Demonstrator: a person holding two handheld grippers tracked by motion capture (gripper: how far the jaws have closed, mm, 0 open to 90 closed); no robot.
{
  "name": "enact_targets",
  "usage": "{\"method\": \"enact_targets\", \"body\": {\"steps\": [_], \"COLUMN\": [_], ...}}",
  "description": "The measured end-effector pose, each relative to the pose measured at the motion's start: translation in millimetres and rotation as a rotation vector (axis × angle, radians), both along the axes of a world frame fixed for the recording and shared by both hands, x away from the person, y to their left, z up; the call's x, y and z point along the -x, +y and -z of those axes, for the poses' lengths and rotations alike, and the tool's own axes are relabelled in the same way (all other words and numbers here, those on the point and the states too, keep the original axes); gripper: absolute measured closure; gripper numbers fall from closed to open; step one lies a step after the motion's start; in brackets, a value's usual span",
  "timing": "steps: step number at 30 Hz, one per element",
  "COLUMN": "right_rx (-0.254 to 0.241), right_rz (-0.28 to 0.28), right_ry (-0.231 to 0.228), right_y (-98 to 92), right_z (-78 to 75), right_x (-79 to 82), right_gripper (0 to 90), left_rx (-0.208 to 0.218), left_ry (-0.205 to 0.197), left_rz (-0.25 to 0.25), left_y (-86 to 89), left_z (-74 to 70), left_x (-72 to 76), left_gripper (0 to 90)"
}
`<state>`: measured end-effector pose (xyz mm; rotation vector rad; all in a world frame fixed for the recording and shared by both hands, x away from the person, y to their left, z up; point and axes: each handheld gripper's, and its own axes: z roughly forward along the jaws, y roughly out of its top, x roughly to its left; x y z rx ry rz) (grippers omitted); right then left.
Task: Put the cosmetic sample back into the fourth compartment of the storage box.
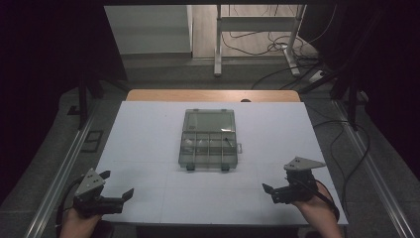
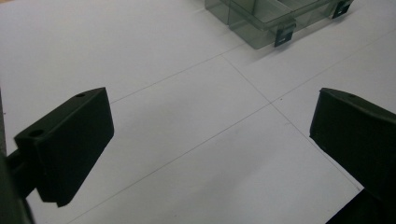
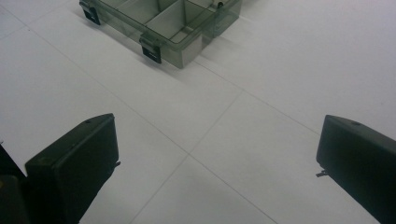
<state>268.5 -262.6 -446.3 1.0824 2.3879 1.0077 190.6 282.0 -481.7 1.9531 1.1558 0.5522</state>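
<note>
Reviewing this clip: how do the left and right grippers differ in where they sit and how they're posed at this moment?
The left gripper sits at the table's near left corner, its jaws aimed right and away; the right gripper sits near the right corner, jaws aimed left. The left's grey plate tilts steeply; the right's lies flatter. Both are open, empty, and apart from the open compartment box at the table's middle.

Left gripper [image 2: 210, 140] jaws spread wide, white table [image 2: 154, 56], clear box [image 2: 266, 18] corner beyond
</note>
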Motion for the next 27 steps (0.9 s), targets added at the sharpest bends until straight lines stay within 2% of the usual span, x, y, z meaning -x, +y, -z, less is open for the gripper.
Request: {"method": "enact_targets", "body": {"steps": [14, 20, 22, 24, 27], "right_rx": [-0.017, -0.018, -0.016, -0.036, -0.037], "right_rz": [0.094, 0.119, 0.126, 0.137, 0.140], "right_ry": [-0.011, -0.015, -0.003, -0.007, 0.003], "right_y": [-28.9, -39.2, -41.6, -43.9, -44.3], "right_z": [9.2, 16.6, 20.2, 19.7, 20.7], "right_x": [15.6, 23.6, 25.2, 25.1, 24.3], "right_gripper": [0.0, 0.0, 0.0, 0.0, 0.1], "left_rx": [-0.002, -0.004, -0.005, -0.005, -0.004], "left_ry": [0.001, 0.001, 0.001, 0.001, 0.000], "left_rz": [-0.002, -0.002, -0.001, -0.002, 0.000], "left_y": [-0.3, -0.2, -0.2, -0.4, -0.9], "left_z": [0.2, 0.2, 0.1, 0.3, -0.1], "left_x": [-0.2, 0.0, 0.1, -0.1, -0.7], "left_gripper": [0.3, 0.3, 0.3, 0.3, 0.3]}}
